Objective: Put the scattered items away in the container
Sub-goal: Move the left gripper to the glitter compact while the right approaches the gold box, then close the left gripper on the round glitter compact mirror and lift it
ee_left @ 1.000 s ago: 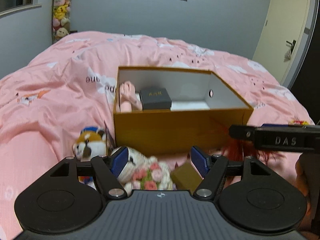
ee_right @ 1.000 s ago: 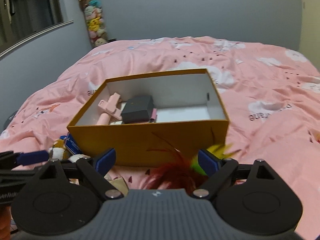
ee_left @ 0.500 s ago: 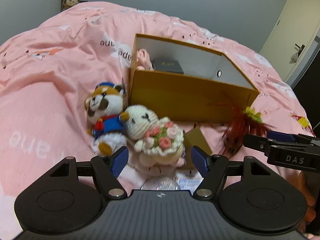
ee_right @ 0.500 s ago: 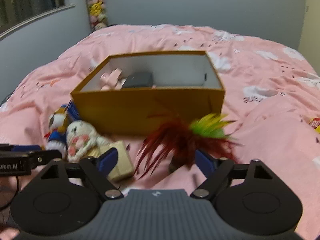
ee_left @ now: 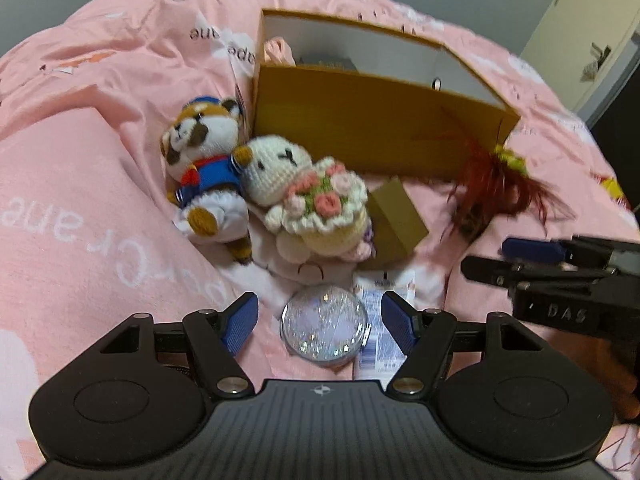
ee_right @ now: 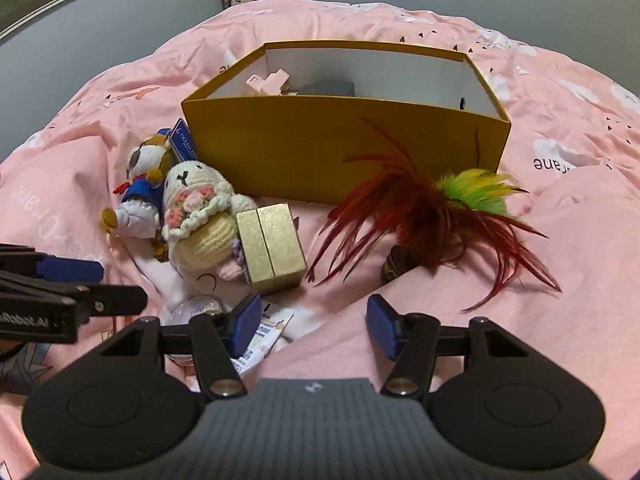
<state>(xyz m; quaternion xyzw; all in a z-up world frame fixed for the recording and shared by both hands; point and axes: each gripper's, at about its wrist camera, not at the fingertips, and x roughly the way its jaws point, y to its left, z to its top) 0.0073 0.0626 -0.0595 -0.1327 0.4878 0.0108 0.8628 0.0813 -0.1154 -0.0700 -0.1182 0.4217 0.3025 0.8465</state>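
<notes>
pink duvet (ee_right: 560,280) covering bed. box (ee_right: 344,152) sitting mid-bed, holding pink item and dark case. plush dog (ee_left: 204,168), crochet bear (ee_left: 304,196), gold carton (ee_right: 272,248), feather toy (ee_right: 432,216) lying just before box. clear disc (ee_left: 324,326) lying between left gripper (ee_left: 320,324) fingers, jaws gaping wide. right gripper (ee_right: 312,328) hovering near feathers, jaws wide, gripping nothing.

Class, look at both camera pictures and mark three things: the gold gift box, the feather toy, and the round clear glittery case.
gold gift box (ee_right: 272,242), right wrist view, on its gold top face.
feather toy (ee_right: 420,210), right wrist view, on the red feathers.
round clear glittery case (ee_left: 323,325), left wrist view, on its lid's centre.
</notes>
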